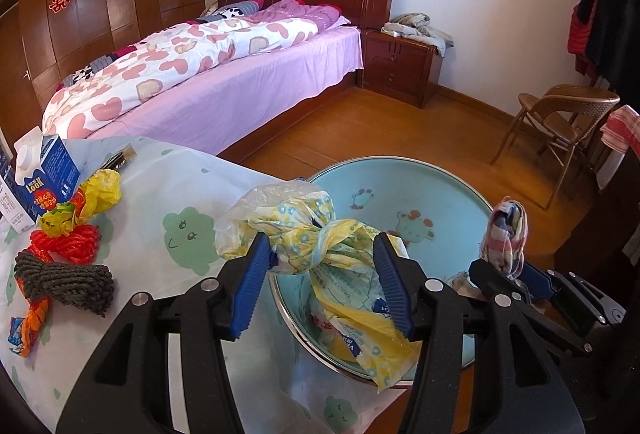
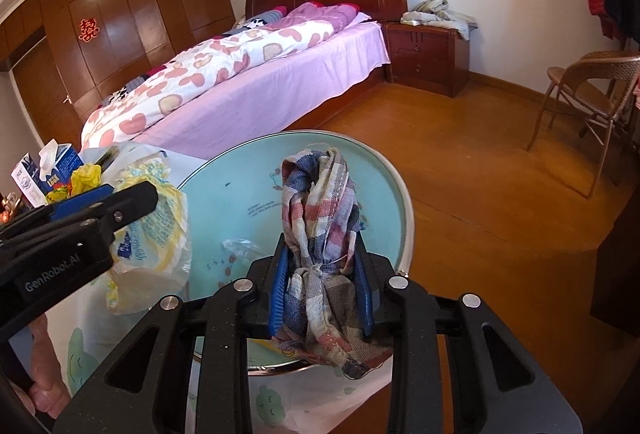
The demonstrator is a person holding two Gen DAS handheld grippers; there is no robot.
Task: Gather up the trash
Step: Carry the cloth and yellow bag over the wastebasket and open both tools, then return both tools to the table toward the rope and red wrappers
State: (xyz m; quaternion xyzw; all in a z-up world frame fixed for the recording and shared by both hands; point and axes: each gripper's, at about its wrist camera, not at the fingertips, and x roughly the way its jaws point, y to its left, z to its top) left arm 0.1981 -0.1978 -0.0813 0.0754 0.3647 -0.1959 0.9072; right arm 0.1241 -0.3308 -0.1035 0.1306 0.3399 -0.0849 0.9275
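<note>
A crumpled yellow-and-white printed plastic bag (image 1: 320,254) hangs between the blue pads of my left gripper (image 1: 320,238). Both pad tips touch it, and its lower end droops over the rim into a light teal basin (image 1: 440,194). From the right wrist view the same bag (image 2: 156,226) dangles under the left gripper's black finger (image 2: 132,200). My right gripper (image 2: 320,252) is shut on a bunched red, blue and white plaid rag (image 2: 320,202), held upright over the basin (image 2: 240,190). In the left wrist view the right gripper (image 1: 506,268) and the rag (image 1: 506,234) sit at the basin's right side.
On the cloud-print tablecloth (image 1: 180,194) to the left lie a blue carton (image 1: 44,174), a yellow wrapper (image 1: 100,186), red cord (image 1: 72,238), a grey rope bundle (image 1: 68,278), an orange wrapper (image 1: 28,326) and a brush (image 1: 120,158). Beyond are a bed (image 1: 240,94), a nightstand (image 1: 400,66) and a chair (image 1: 560,126).
</note>
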